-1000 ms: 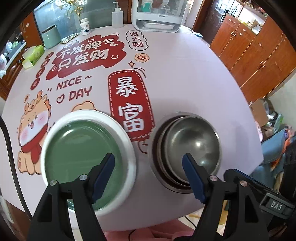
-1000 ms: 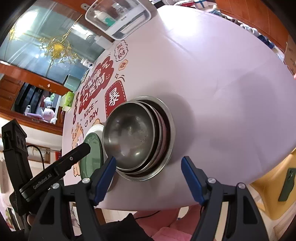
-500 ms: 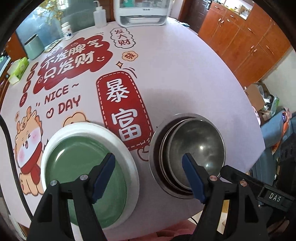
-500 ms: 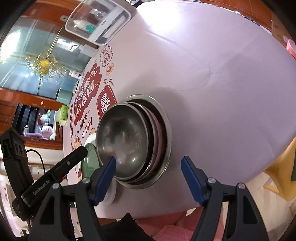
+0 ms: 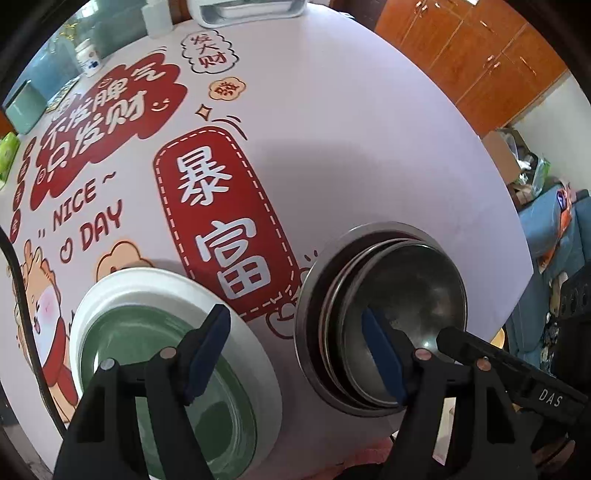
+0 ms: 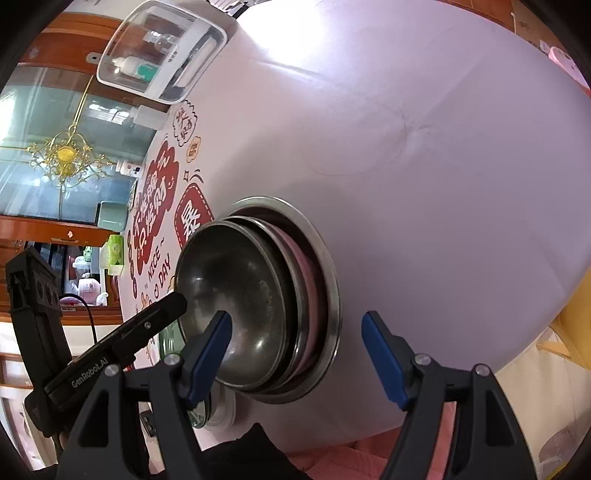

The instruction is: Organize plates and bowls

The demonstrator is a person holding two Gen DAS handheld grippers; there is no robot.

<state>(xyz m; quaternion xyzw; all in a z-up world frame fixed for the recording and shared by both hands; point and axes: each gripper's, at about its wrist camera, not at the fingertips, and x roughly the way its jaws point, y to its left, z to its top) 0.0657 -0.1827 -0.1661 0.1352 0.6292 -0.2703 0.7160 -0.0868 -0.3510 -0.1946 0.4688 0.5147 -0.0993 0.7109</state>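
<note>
Stack of steel bowls (image 5: 391,325) near front edge of round table (image 5: 351,147): smallest bowl on top, nested in wider ones, a pink layer (image 6: 303,284) showing betw. rims in right wrist view, broad steel rim at bottom. Nothing inside top bowl, just dull smudges. Beside it to the left, apart from it: green plate (image 5: 122,347) sitting in a white plate (image 5: 173,291), both bare.

Left gripper (image 5: 295,354) over the gap betw. the two stacks, fingers wide apart, nothing betw. them; one blue pad over green plate, other over the steel stack's left rim. Contact w/ either: can't tell. Right gripper (image 6: 295,358) also spread wide, gripping nothing, left pad over top bowl's inside, right pad out over bare cloth; the stack's right rim lies betw. them.

Tablecloth pale lilac w/ red Chinese-character panels, "NICE DAY" lettering, cartoon animal in red scarf at left. Far side: white lidded box (image 6: 159,55) w/ bottles inside, white pump bottle (image 5: 157,22), small white jar (image 5: 86,57), teal box (image 5: 22,110). Room: wood cabinets (image 5: 472,62), gold chandelier (image 6: 64,153), clutter on floor at right.
</note>
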